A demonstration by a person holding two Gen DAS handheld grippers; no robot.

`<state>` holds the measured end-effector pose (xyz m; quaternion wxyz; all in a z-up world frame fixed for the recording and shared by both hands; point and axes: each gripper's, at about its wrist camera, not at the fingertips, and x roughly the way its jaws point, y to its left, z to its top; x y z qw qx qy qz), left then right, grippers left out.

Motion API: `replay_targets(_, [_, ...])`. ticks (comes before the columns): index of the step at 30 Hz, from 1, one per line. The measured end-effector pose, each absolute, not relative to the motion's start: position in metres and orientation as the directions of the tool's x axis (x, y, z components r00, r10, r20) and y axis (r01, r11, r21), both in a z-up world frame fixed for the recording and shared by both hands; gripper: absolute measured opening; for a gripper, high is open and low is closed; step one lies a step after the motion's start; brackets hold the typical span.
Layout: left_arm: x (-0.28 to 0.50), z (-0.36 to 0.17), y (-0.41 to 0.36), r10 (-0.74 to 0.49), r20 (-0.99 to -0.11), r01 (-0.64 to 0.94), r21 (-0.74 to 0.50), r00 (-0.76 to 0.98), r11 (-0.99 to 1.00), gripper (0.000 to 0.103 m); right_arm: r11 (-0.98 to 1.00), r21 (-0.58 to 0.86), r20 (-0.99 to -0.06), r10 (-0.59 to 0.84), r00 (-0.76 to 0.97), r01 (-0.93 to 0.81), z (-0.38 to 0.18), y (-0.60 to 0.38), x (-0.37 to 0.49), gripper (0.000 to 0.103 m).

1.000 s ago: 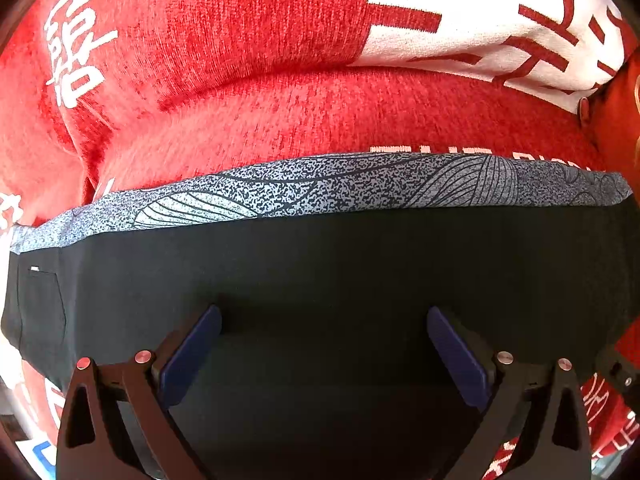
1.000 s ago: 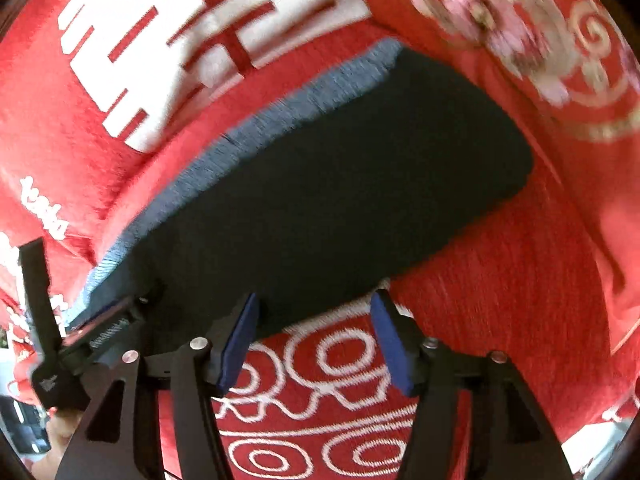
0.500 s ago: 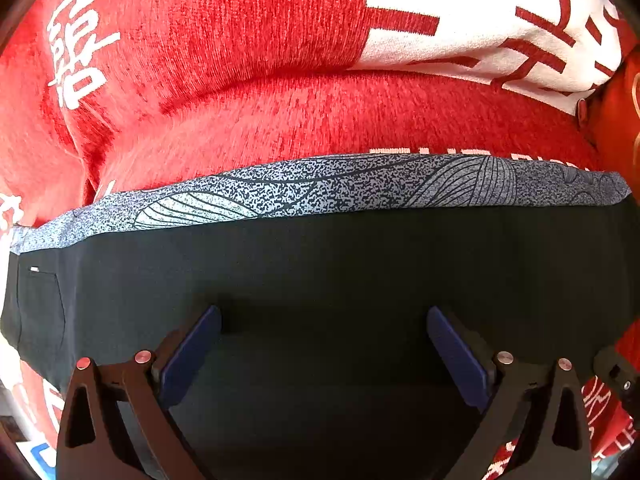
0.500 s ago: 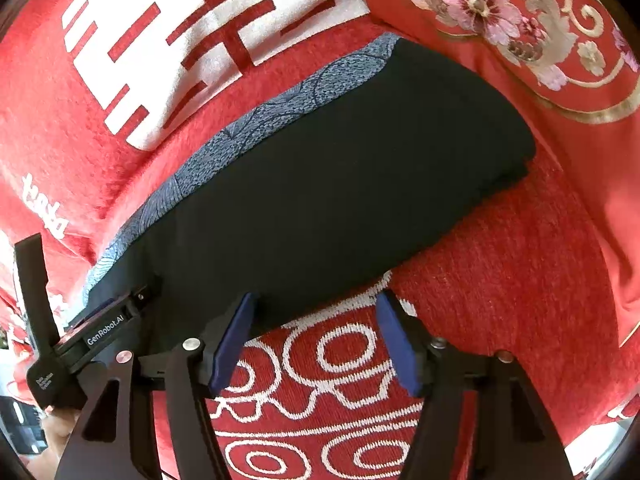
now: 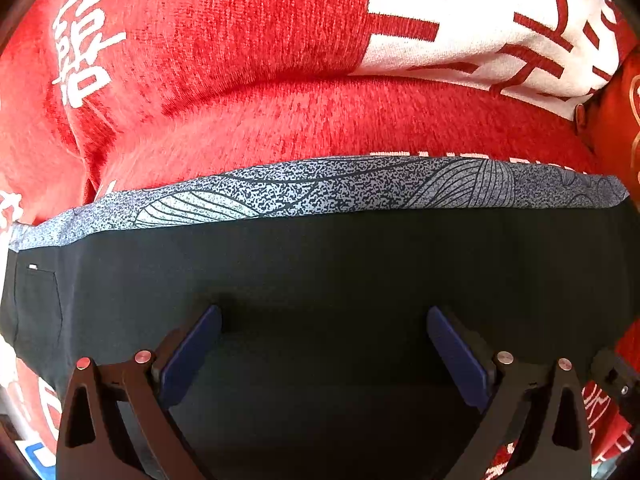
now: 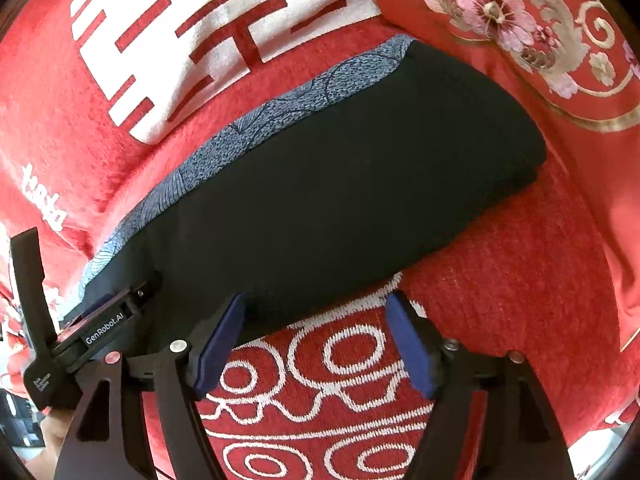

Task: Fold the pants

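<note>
Pants (image 6: 320, 184) lie folded into a compact black slab on the red blanket (image 5: 280, 120), filling the lower half of the left wrist view and running diagonally across the centre of the right wrist view; grey patterned band (image 5: 320, 188) shows along the far edge, so layers look stacked and the fold is probably near done. Left gripper (image 5: 324, 344) hangs over the black cloth, jaws apart, nothing pinched. Right gripper (image 6: 316, 332) sits at the near edge, jaws have just been opening, now spread with only blanket pattern between them; left pad touches or sits just beside the pants edge, looks like a release. Left gripper body at lower left of the right view reads "GenRobot.AI". Blanket has large white Chinese characters; small white script unreadable. Floral cushion (image 6: 520, 32) upper right.
</note>
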<state>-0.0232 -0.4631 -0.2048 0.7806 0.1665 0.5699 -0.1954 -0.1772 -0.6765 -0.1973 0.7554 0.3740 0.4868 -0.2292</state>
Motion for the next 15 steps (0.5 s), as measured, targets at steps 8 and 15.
replay_targets(8, [-0.0221, -0.2053, -0.4624, -0.125, -0.955, 0.498, 0.028, 0.271, 0.867, 0.103, 0.616, 0.323, -0.914, 0.007, 0.405, 0.719, -0.1971, -0.6754, -0.1726, 0.079])
replay_targets(15, [-0.0219, -0.2052, -0.4625, -0.125, -0.955, 0.498, 0.027, 0.27, 0.867, 0.103, 0.615, 0.319, -0.914, -0.002, 0.405, 0.721, -0.1973, -0.673, -0.1711, 0.079])
